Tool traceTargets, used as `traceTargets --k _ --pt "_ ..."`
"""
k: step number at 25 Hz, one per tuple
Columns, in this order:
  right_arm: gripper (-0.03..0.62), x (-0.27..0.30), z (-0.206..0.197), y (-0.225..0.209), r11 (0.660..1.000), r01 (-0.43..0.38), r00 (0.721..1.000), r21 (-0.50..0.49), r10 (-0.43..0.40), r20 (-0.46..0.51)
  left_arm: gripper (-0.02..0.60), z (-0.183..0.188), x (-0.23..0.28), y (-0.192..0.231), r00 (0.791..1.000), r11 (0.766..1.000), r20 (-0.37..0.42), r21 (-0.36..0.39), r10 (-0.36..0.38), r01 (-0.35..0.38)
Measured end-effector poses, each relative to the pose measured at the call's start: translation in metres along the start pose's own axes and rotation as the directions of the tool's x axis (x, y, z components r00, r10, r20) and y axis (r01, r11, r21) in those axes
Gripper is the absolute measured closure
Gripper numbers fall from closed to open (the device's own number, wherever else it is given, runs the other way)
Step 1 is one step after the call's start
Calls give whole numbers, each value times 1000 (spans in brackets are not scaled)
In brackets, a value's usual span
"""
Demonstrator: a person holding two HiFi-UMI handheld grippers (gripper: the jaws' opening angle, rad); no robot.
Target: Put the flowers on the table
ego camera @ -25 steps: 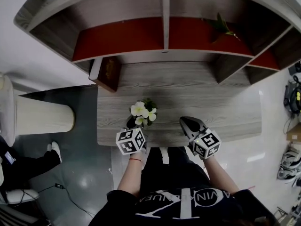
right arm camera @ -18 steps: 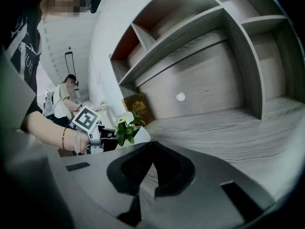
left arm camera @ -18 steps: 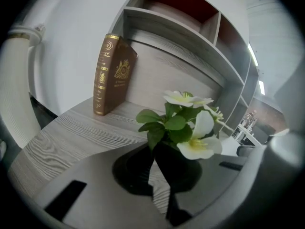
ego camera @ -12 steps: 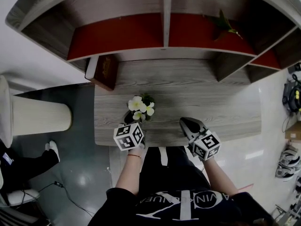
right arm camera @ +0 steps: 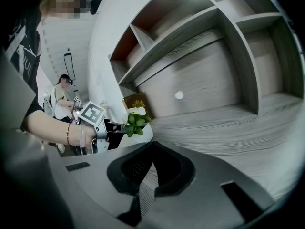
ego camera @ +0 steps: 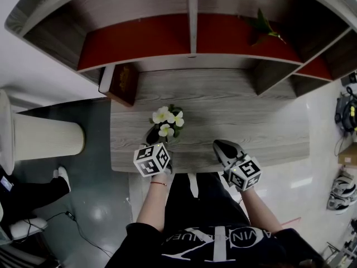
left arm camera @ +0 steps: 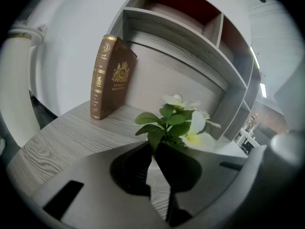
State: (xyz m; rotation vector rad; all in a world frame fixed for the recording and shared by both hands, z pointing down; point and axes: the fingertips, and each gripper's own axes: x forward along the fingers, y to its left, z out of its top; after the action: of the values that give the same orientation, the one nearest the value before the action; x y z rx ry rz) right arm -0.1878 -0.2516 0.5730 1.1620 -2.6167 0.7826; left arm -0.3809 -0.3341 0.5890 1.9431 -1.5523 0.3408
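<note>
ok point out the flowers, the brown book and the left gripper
flowers (ego camera: 166,123): head view, middle of the bunch
brown book (left arm camera: 114,78): left gripper view, on its front cover
left gripper (left arm camera: 153,148): left gripper view, between its fingertips

Grey wood-grain table (ego camera: 234,121), shelf unit (ego camera: 192,38) standing along its back edge. On it: one brown book (ego camera: 124,84), upright, leaning at the back left corner.
</note>
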Motion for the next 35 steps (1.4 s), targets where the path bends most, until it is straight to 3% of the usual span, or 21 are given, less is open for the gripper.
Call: traceTargets --k 18,27,35 --pt "585 6 10 4 999 -33 999 -3 33 17 538 5 -29 -2 999 999 35 -39 -15 16" --pt "585 11 30 2 999 -33 998 -26 34 44 538 4 -54 16 998 997 53 -63 39 -35" --pt "585 11 50 2 997 -38 996 -63 43 72 574 26 -72 24 990 998 128 -38 60 -56"
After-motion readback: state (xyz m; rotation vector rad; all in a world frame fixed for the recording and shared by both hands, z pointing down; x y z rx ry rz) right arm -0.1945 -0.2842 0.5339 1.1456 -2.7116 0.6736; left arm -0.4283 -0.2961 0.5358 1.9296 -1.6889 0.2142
